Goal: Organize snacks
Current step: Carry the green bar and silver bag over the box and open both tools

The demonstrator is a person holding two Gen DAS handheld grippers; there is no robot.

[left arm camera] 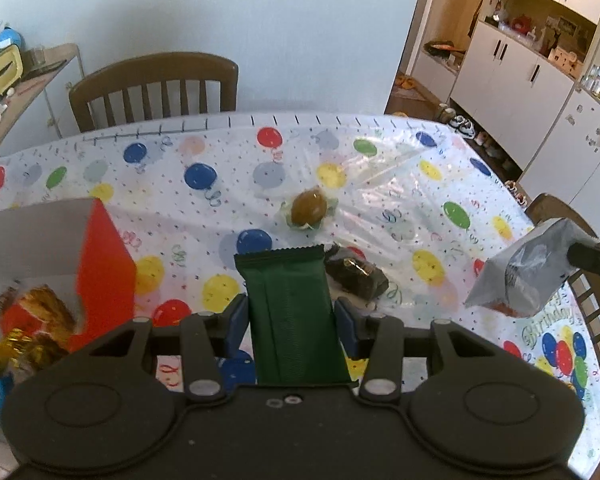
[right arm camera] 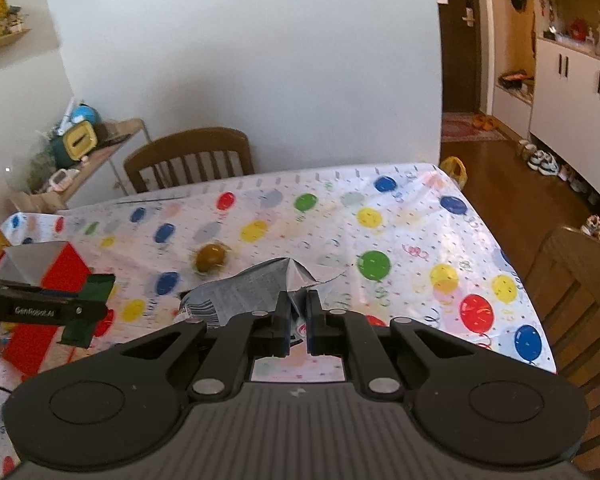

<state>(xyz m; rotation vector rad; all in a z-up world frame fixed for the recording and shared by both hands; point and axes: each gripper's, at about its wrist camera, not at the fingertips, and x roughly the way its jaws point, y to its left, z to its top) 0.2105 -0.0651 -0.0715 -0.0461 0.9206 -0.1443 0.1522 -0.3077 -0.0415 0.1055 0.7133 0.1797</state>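
My left gripper (left arm camera: 291, 312) is shut on a dark green snack bar (left arm camera: 292, 312), held above the balloon-print tablecloth (left arm camera: 420, 184). To its left stands an open red box (left arm camera: 104, 256) with gold-wrapped snacks (left arm camera: 4, 348) inside. My right gripper (right arm camera: 298, 312) is shut on the crimped end of a silver snack bag (right arm camera: 240, 292), lifted off the table; the bag (left arm camera: 520, 272) shows at the right of the left wrist view. On the cloth lie a round brown wrapped sweet (left arm camera: 308, 208) and a dark wrapped snack (left arm camera: 356, 276).
A wooden chair (left arm camera: 156, 84) stands at the table's far side, another chair (right arm camera: 580, 280) at the right edge. A side shelf (right arm camera: 92, 152) with clutter is at the far left. White cabinets (left arm camera: 520, 64) line the right wall.
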